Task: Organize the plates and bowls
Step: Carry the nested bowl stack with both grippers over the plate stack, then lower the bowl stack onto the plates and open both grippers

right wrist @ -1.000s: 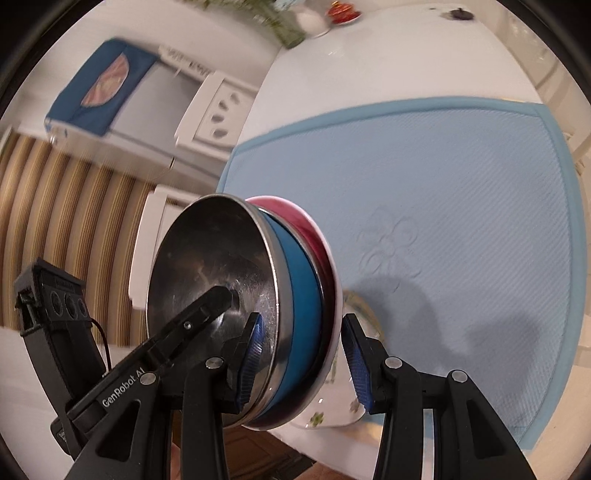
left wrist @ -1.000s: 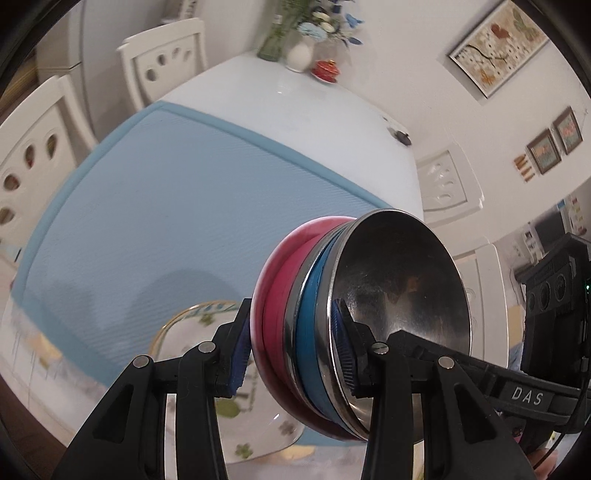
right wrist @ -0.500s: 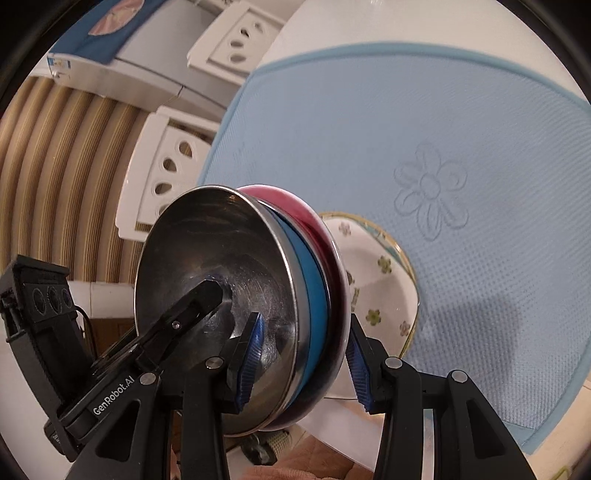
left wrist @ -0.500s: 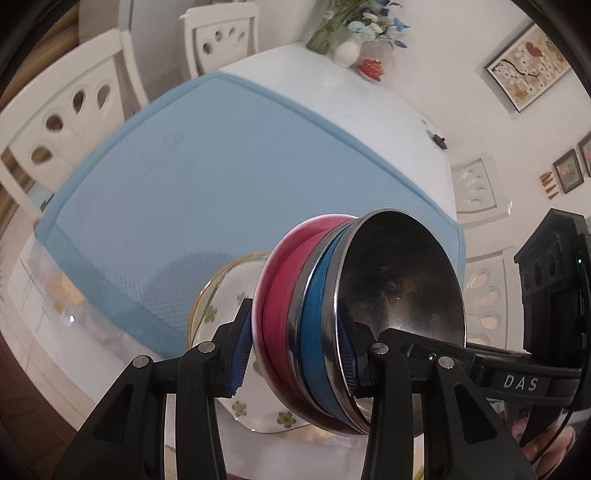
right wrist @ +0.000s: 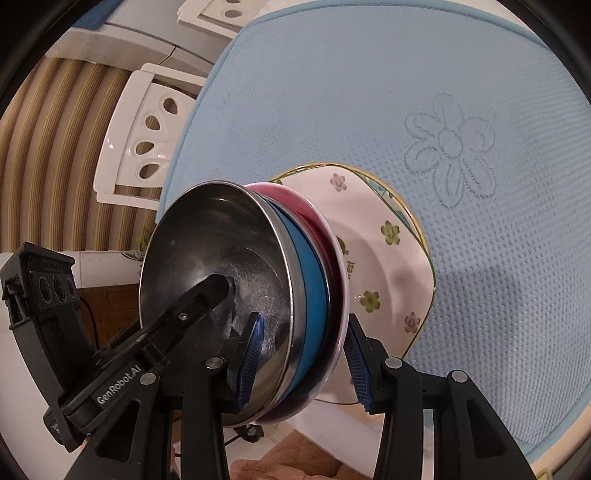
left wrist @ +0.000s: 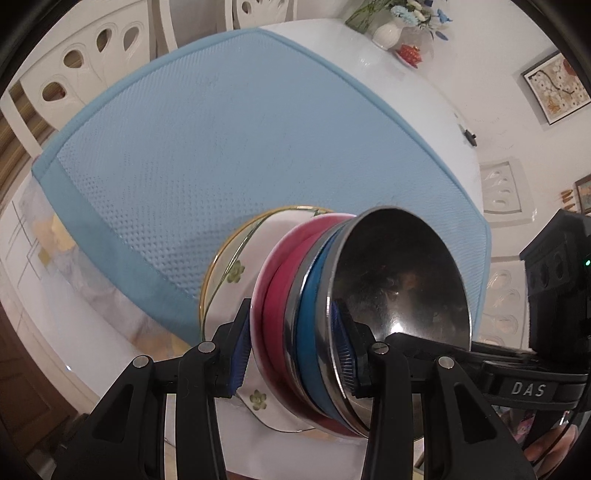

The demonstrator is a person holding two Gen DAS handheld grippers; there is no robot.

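Observation:
A nested stack of three bowls, steel (left wrist: 402, 280) inside blue (left wrist: 310, 314) inside red (left wrist: 280, 295), is held from two sides. My left gripper (left wrist: 291, 350) is shut on one side of the stack's rim. My right gripper (right wrist: 303, 365) is shut on the opposite side, over the steel bowl (right wrist: 229, 251), blue bowl (right wrist: 312, 280) and red bowl (right wrist: 325, 229). A white floral plate with a gold rim (left wrist: 229, 273) (right wrist: 388, 266) lies right behind the stack, at the near edge of the blue mat (left wrist: 221, 129). I cannot tell whether the stack touches the plate.
The blue mat (right wrist: 369, 92) covers most of the white table (left wrist: 406, 85). White chairs (left wrist: 92, 44) (right wrist: 147, 136) stand around it. A vase of flowers (left wrist: 388, 33) and a small red item (left wrist: 408, 53) sit at the far end.
Both grippers have come down with the bowl stack toward the floral plate, which now looms large right behind the stack. The grips are unchanged.

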